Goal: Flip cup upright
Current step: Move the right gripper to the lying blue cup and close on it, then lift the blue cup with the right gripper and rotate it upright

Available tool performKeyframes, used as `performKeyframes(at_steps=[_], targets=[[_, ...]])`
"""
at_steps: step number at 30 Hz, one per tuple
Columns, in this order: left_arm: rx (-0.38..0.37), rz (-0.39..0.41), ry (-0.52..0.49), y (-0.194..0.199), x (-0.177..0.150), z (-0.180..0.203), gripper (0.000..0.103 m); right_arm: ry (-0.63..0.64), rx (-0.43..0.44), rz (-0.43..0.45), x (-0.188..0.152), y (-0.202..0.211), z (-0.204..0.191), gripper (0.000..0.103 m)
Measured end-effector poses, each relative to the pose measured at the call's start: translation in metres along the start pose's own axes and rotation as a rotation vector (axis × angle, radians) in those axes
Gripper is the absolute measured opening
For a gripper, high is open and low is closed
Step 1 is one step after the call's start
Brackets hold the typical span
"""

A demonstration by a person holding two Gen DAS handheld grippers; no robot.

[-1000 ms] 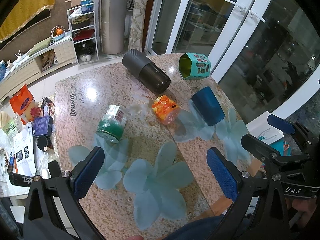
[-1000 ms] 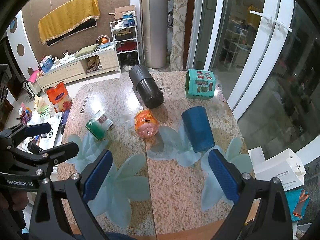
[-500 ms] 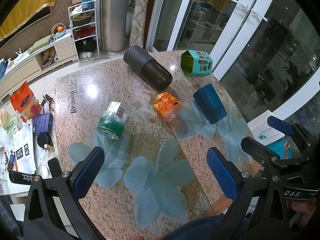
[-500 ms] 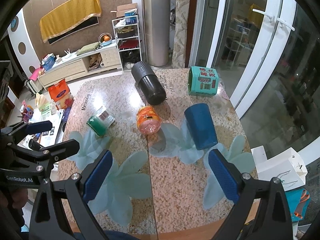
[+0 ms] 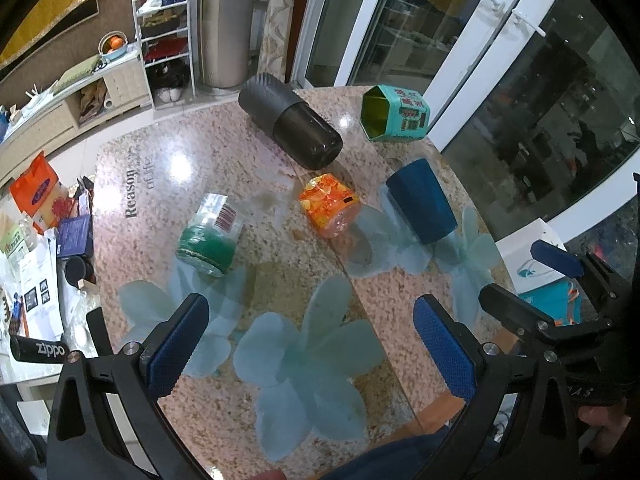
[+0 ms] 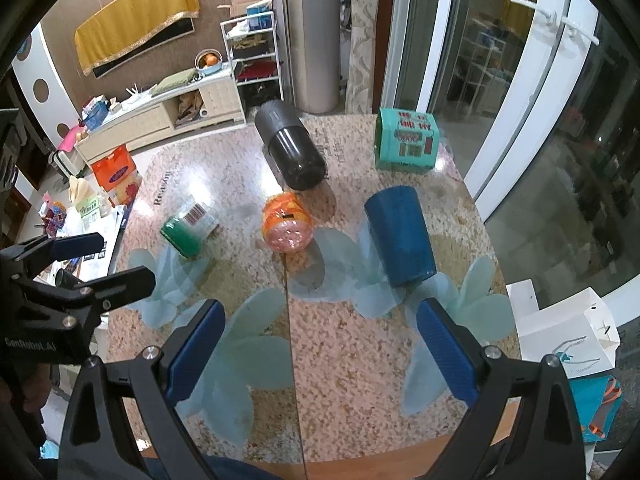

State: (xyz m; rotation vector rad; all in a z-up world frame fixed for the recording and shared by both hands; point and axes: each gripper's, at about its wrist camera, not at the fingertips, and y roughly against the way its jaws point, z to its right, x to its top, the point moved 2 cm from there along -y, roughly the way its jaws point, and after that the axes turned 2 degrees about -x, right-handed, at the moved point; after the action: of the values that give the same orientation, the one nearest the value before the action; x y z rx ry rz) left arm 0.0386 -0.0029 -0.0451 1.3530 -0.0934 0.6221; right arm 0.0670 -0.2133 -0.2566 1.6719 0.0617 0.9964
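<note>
While both grippers hung above the near edge of the granite table (image 6: 240, 168), the view had drifted only slightly over the preceding second, objects sliding a little toward the lower frame. Left gripper (image 5: 310, 344) and right gripper (image 6: 320, 344) each had jaws spread wide and empty; the blue cup (image 6: 400, 236) lay on its side at centre right, untouched, between the orange jar (image 6: 286, 224) and the table's right edge, so the flip appeared not yet begun

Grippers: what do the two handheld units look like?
Both grippers, left and right, have black angular frames with silver screws and blue textured pads. White lettering marks the left body in the right view. No cables or sleeves are visible.
</note>
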Motion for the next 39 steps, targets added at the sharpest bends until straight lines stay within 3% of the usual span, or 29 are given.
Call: performKeyframes(at_steps=[8, 15, 24, 33, 36, 39], targets=[[-0.018, -0.071, 0.062, -0.036, 0.012, 0.005, 0.103, -0.024, 0.002, -0.103, 0.017, -0.03, 0.041, 0.097], [0.004, -0.121, 0.101, -0.064, 0.022, 0.012, 0.103, 0.024, 0.052, -0.194, 0.044, -0.08, 0.067, 0.097], [0.031, -0.151, 0.163, -0.095, 0.026, 0.015, 0.103, 0.13, 0.092, -0.345, 0.067, -0.164, 0.075, 0.097], [0.054, -0.187, 0.236, -0.11, 0.016, 0.006, 0.103, 0.159, 0.091, -0.431, 0.063, -0.195, 0.075, 0.097], [0.057, -0.2, 0.241, -0.112, 0.015, 0.004, 0.103, 0.153, 0.083, -0.453, 0.055, -0.197, 0.077, 0.079], [0.056, -0.201, 0.242, -0.112, 0.013, 0.003, 0.103, 0.138, 0.074, -0.456, 0.049, -0.196, 0.08, 0.07]])
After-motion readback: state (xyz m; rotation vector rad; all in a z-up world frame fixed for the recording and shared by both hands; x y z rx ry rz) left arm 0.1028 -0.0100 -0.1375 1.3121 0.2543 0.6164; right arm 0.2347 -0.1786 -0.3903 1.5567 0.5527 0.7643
